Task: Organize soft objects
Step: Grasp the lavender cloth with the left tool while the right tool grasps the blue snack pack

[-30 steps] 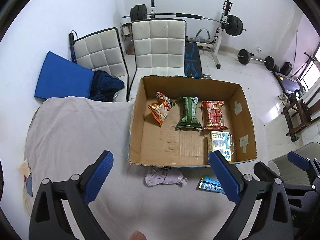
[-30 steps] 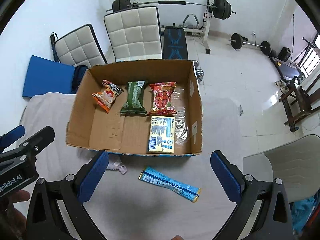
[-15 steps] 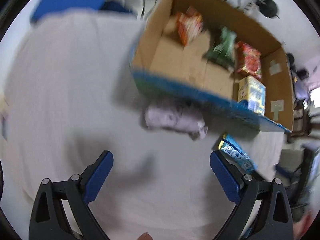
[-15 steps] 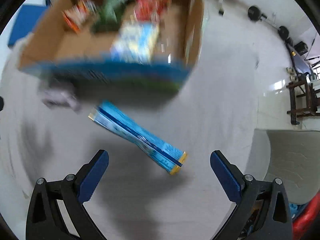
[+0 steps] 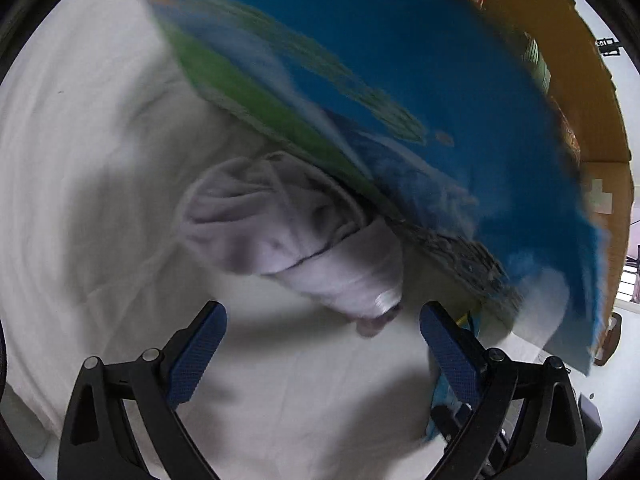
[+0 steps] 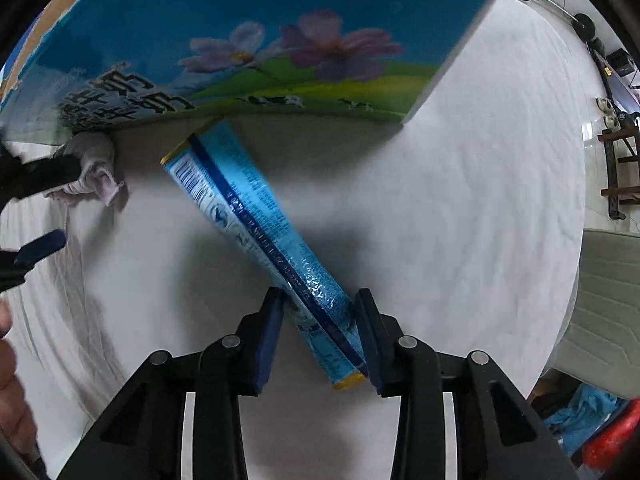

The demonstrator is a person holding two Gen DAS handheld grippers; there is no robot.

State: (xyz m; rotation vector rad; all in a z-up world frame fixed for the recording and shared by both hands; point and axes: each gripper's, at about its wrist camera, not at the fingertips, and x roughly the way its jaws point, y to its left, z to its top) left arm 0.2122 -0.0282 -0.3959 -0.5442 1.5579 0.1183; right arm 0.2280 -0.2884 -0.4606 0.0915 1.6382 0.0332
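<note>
My right gripper pinches the near end of the blue packet lying just in front of the cardboard box, while my left gripper hangs wide beside the pale cloth bundle against that box.

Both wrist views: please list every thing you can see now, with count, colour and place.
Long foil snack packet: one, light blue, flat on the cloth, near end between the right gripper's fingers.
Crumpled cloth bundle: one, pale lilac-grey, against the box's front wall.
Printed cardboard box: one, blue outside, brown inside, behind both items.
White bedsheet: one, covering the surface.
Grey chair seat: one, far right.
Left gripper: open, before the bundle.
Right gripper: closing around the packet.
</note>
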